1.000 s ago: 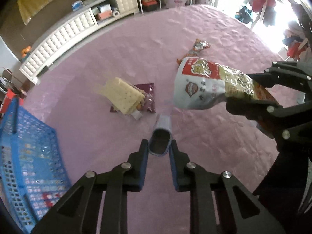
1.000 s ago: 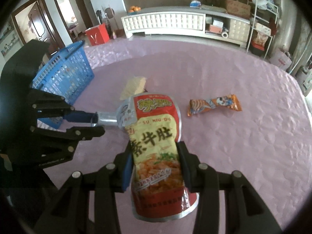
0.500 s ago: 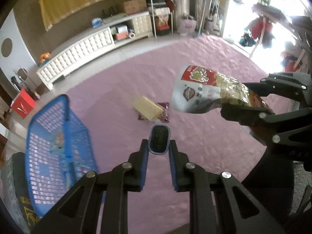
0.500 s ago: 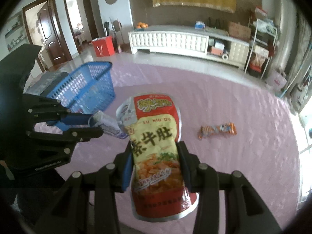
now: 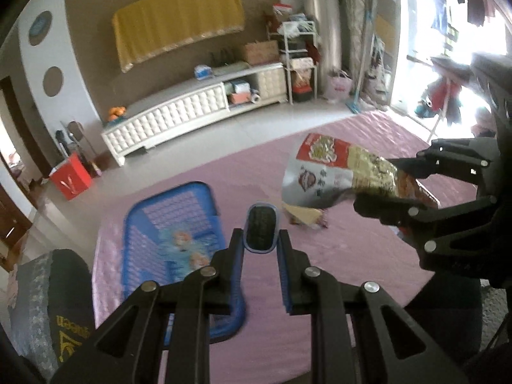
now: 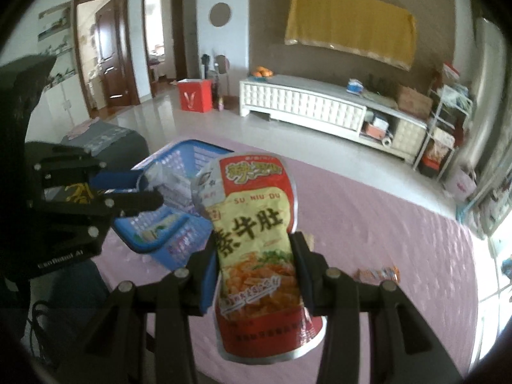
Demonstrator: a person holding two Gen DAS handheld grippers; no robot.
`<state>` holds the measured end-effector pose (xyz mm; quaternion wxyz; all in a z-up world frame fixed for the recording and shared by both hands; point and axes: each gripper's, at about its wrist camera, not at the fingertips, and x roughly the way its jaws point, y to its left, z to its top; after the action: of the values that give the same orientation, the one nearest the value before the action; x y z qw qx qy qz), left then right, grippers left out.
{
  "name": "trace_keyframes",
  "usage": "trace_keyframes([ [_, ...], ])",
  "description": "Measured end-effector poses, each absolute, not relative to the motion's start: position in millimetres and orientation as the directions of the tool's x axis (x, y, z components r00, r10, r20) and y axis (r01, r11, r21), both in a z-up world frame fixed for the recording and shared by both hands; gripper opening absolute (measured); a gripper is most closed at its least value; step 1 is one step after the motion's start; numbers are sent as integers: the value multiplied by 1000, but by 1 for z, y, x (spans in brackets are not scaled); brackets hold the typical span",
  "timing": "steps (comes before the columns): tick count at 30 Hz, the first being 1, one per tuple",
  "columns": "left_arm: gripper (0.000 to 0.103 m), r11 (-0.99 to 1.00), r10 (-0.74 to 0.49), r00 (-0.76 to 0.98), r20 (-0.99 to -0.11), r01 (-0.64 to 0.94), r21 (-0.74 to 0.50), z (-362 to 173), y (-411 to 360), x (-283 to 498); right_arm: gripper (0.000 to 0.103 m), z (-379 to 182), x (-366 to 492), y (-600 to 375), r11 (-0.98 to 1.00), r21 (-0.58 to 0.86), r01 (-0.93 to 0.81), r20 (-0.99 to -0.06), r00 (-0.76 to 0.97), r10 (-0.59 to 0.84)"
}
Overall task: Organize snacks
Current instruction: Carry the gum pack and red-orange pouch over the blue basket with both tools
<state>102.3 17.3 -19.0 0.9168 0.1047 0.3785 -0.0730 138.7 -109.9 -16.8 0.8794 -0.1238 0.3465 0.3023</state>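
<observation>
My left gripper (image 5: 260,240) is shut on a small silver-blue snack packet (image 5: 260,228), seen end-on between its blue pads and held above the pink table. My right gripper (image 6: 254,249) is shut on a red-and-yellow snack pouch (image 6: 252,224), which stands upright in the right wrist view and shows as the pouch (image 5: 336,172) at the right of the left wrist view. A blue basket (image 5: 179,224) with a few snack bags inside sits on the table below and left of the left gripper; the same basket (image 6: 179,220) lies behind the pouch. The left gripper (image 6: 140,192) hovers over it.
A cracker pack (image 5: 304,216) lies on the pink tablecloth (image 5: 368,272) beyond the left gripper. An orange wrapper (image 6: 379,273) rests at the right of the table. A dark chair (image 5: 48,304) stands by the table's left edge. A white cabinet (image 6: 313,108) lines the far wall.
Both grippers have risen with their snacks and swung left, toward the blue basket, which has come from the left edge to under the left gripper. Both grips are unchanged.
</observation>
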Motion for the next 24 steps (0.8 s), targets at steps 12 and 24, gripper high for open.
trace_keyframes([
  [12,18,989,13,728,-686,93,118,-13,104,96,47,-13,150,-27,715,-46,-697,-669,553,496],
  [24,18,998,-3,666,-746,52,42,-67,163,115,47,-58,173,33,682,-16,-731,-750,460,475],
])
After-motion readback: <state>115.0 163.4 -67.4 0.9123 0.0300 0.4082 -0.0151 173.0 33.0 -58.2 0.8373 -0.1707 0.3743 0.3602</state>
